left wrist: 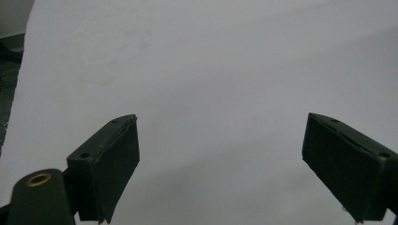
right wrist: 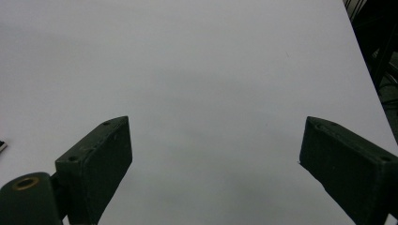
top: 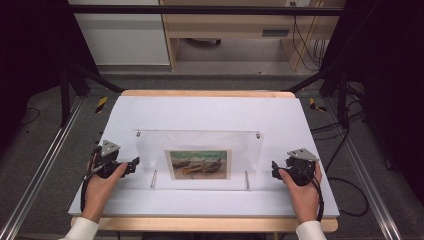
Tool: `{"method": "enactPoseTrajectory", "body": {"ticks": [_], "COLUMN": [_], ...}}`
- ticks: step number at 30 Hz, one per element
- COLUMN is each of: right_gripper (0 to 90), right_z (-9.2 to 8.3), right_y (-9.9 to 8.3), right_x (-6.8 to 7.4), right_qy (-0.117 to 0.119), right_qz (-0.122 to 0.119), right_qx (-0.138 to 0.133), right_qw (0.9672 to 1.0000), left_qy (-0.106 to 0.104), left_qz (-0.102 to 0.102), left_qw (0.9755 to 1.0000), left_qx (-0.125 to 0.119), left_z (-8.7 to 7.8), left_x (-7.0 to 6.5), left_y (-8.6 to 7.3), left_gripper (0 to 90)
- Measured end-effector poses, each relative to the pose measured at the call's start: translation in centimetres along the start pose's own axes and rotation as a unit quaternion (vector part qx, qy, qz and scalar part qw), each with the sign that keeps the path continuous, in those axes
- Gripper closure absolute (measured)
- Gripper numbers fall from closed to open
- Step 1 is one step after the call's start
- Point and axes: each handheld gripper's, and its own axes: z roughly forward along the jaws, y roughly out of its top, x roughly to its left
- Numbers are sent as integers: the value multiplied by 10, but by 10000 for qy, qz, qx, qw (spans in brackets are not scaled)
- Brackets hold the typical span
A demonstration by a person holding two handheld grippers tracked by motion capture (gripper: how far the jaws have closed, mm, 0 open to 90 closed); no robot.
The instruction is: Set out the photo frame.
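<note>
White matte tabletop point(top: 210, 112) bears a clear acrylic frame point(top: 200, 160) between two wide-spread hand-held grippers.

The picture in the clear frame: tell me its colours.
The picture shows brown boats on sandy ochre under a green-grey sky, with a pale border; the high view shows it best.

The table's point(top: 210, 112) middle is occupied by the acrylic frame point(top: 200, 160). Open white surface is left at its far side and flanks.

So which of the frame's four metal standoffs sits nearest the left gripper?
The front-left standoff of the clear frame: it is closest to the left gripper.
</note>
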Motion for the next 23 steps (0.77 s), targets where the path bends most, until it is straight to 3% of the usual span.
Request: {"method": "enactPoseTrajectory", "body": {"ticks": [10, 15, 17, 20, 23], "right_gripper": [99, 108, 109, 103, 91], "right_z": [15, 16, 16, 14, 12], "right_y": [11, 15, 15, 13, 10], "right_x": [1, -2, -3, -3, -2], "right_qy": [106, 286, 426, 518, 613], "right_qz": [65, 444, 569, 607, 622], "right_qx": [114, 376, 505, 598, 607], "right_qw": [9999, 9979, 9962, 9950, 9943], "left_qy": [53, 103, 69, -65, -209], "left_qz": [-153, -244, -226, -448, -511], "left_qw": [9998, 9994, 9993, 9985, 9981], "left_qx": [102, 229, 299, 307, 285], "left_z": [4, 0, -2, -9, -13], "left_x": [9, 12, 10, 8, 6], "left_y": [0, -4, -5, -6, -8], "left_gripper": [106, 107, 106, 107, 106]}}
